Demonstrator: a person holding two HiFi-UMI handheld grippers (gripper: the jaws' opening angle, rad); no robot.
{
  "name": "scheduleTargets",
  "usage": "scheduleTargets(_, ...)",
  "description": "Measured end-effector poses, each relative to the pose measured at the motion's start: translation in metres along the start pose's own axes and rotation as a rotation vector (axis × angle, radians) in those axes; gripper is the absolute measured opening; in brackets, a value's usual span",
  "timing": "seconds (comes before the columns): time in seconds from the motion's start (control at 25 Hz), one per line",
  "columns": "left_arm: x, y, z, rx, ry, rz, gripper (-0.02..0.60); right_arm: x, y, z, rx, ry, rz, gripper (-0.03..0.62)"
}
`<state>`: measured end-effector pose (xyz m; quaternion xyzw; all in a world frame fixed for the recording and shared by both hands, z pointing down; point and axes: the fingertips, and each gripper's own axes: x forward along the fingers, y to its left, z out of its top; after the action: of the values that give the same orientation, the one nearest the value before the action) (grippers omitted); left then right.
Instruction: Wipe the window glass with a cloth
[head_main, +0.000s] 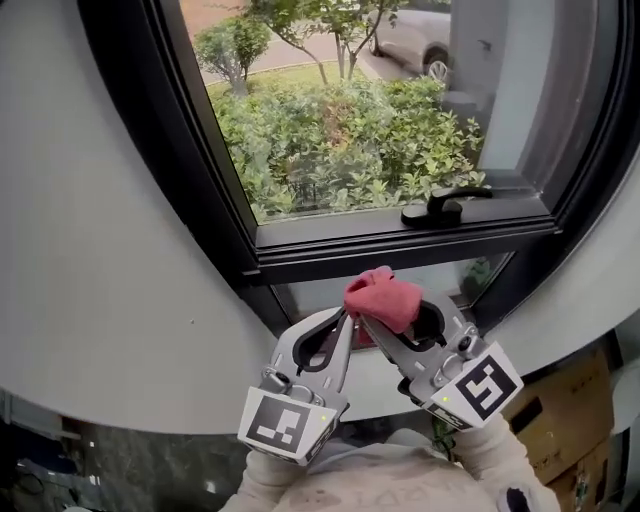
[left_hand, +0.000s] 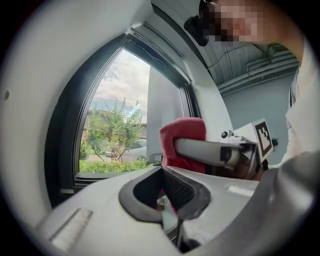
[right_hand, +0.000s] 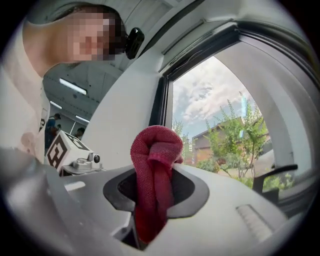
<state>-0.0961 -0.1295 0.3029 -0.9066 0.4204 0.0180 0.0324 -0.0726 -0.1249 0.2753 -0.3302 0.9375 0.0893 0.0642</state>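
- Dark window frame (head_main: 400, 245) set in a white wall (head_main: 100, 250) fills the far part of the head view; a black handle (head_main: 445, 205) lies on its lower rail, to the right.
- Through the window glass (head_main: 300, 60) show green shrubs (head_main: 340, 150) and, far right, a parked car (head_main: 415, 35).
- A cardboard box (head_main: 560, 420) sits low at the near right, below the wall's edge.
- Both tools are held close together at near centre, below the lower rail and pointing towards the window.
- The right gripper (head_main: 378, 322) has its fingers closed on a red cloth (head_main: 382, 298). In its own view the cloth (right_hand: 155, 170) runs up between them and bunches in a rounded wad above the tips.
- The cloth is off the glass, just near of the frame's lower rail.
- The left gripper (head_main: 343, 318) sits just left of the right one, its tip touching the wad's left side.
- In the left gripper view its fingers (left_hand: 192, 192) are drawn together. A thin sliver of red shows in the gap, and whether they pinch it cannot be told.
- The wad (left_hand: 182, 132) stands just beyond them in that view.
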Motion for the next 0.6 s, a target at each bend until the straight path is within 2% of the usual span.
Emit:
scheduleTargets(0.12, -0.001, 0.015, -0.002, 0.003, 0.000, 0.011, 0.000, 0.031, -0.017, 0.013, -0.123, 0.023, -0.024, 0.126)
scheduleTargets(0.32, 0.005, 0.035, 0.003, -0.014, -0.021, 0.038, 0.000, 0.088, -0.073, 0.045, -0.326, 0.108, -0.146, 0.126)
scheduleTargets(0.48, 0.017, 0.050, 0.017, -0.015, -0.035, 0.070, 0.000, 0.131, -0.110, 0.082, -0.459, 0.147, -0.215, 0.127)
scheduleTargets(0.6, 0.029, 0.063, 0.034, 0.003, -0.049, 0.099, 0.000, 0.154, -0.126, 0.092, -0.534, 0.192, -0.262, 0.127)
